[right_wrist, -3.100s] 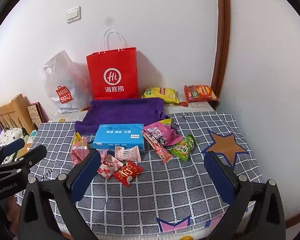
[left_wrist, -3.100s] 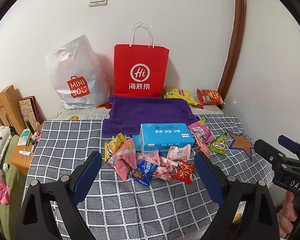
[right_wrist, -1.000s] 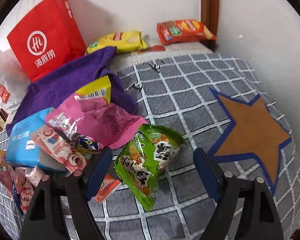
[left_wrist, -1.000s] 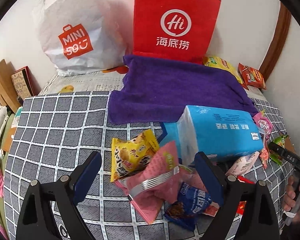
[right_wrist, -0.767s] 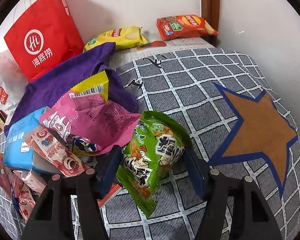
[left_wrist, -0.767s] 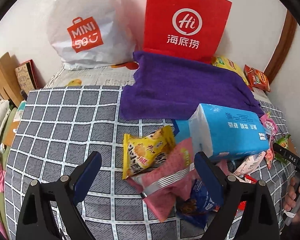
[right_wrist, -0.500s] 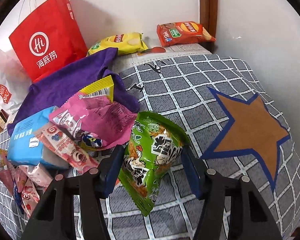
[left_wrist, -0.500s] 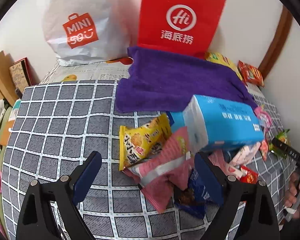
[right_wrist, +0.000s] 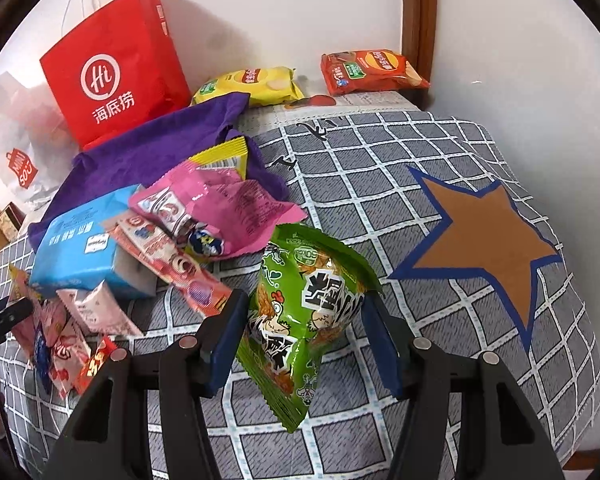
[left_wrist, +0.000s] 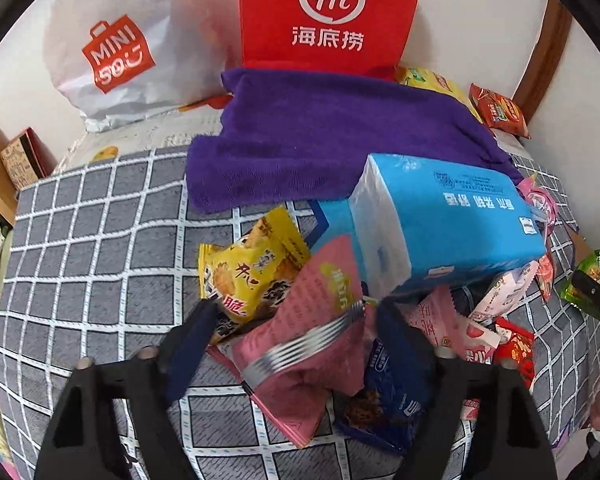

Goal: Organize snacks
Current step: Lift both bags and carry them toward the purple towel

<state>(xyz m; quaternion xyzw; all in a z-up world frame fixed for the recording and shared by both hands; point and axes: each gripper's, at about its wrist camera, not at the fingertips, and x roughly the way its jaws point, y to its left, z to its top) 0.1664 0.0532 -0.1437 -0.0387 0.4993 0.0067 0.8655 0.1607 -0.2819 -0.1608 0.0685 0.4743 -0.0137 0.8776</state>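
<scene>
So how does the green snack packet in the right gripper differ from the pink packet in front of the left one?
The green snack packet is puffed and lifted off the checked cloth, pinched by the right gripper; the pink packet looks flat and creased and lies in the pile. The left gripper is closing around the pink packet, its pads not clearly pressing. The green packet hangs alone; the pink one overlaps a yellow packet. Both are sealed foil snack bags.

Between our right fingers [right_wrist: 224, 332]: glossy plastic green snack pkt [right_wrist: 304, 320]. Beyond them, fuzzy purple cloth [right_wrist: 148, 140], matt red paper bag [right_wrist: 112, 68].
</scene>
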